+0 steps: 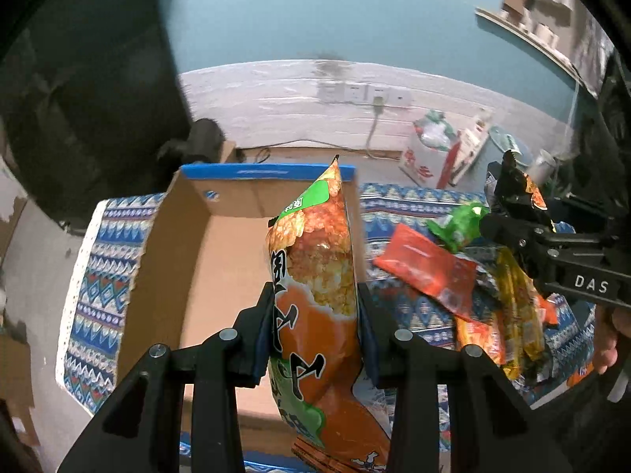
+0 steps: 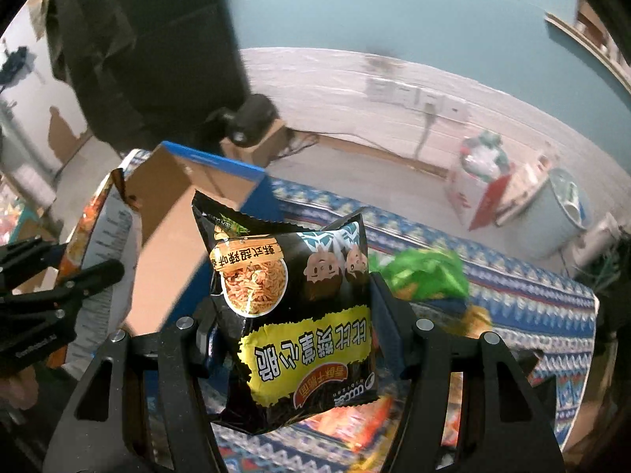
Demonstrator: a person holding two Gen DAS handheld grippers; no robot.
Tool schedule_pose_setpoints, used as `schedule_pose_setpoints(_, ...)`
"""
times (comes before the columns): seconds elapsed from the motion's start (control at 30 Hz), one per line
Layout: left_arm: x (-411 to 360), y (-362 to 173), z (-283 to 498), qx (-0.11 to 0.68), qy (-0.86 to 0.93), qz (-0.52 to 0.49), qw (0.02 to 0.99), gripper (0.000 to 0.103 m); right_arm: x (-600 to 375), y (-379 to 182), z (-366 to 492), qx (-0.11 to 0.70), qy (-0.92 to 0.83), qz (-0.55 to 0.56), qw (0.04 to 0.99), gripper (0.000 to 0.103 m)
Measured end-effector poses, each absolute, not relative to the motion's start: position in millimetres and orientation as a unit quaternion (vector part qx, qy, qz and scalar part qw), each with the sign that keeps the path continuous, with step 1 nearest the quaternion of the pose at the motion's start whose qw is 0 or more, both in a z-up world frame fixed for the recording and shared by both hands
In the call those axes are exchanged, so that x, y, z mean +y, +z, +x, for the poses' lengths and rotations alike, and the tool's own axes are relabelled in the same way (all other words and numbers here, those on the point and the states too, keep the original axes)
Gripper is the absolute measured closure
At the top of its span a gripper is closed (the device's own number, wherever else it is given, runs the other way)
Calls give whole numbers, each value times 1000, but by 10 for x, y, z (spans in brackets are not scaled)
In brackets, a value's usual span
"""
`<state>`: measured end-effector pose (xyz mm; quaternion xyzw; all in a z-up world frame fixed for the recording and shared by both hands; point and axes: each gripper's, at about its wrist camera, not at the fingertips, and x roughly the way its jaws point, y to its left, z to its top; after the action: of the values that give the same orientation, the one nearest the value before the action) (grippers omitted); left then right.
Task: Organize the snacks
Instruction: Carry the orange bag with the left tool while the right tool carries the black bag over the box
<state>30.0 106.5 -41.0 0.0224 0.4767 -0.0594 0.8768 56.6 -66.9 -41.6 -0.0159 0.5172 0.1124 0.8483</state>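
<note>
The left hand-held gripper (image 1: pixel 315 315) is clamped on an orange and green snack bag (image 1: pixel 315 276), which stands upright between its blue-padded fingers (image 1: pixel 263 339) and hangs above the open cardboard box (image 1: pixel 189 260). The box has a blue-edged back wall and sits on a table covered with a blue patterned cloth (image 1: pixel 98 295). The right hand-held gripper (image 2: pixel 294 323) is clamped on a black noodle snack bag (image 2: pixel 292 315), printed side facing the camera with the lettering upside down, held above the cloth just right of the box. Loose packets lie on the cloth to the right of the box: a red packet (image 1: pixel 428 272), a green packet (image 1: pixel 459 224) and a yellow packet (image 1: pixel 516 307), partly overlapping. A white wall socket strip (image 1: pixel 363 94) with a plugged cable shows behind.
</note>
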Motion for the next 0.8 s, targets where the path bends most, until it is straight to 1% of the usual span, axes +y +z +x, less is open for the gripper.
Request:
schedule_pose_setpoints(0.37,1721,-752,399,507,6,-3,862,65,101,-549,857,529,164,-23,832,41)
schedule_pose_setpoints(0.73,2082,-990,425,534,40,-25,844,64,654,-739,981,541,201,-39,816,41)
schedule_pose_setpoints(0.8,2106,-1008,426,535,49,-20,843,63,735,-776,987,542,209,-41,813,41)
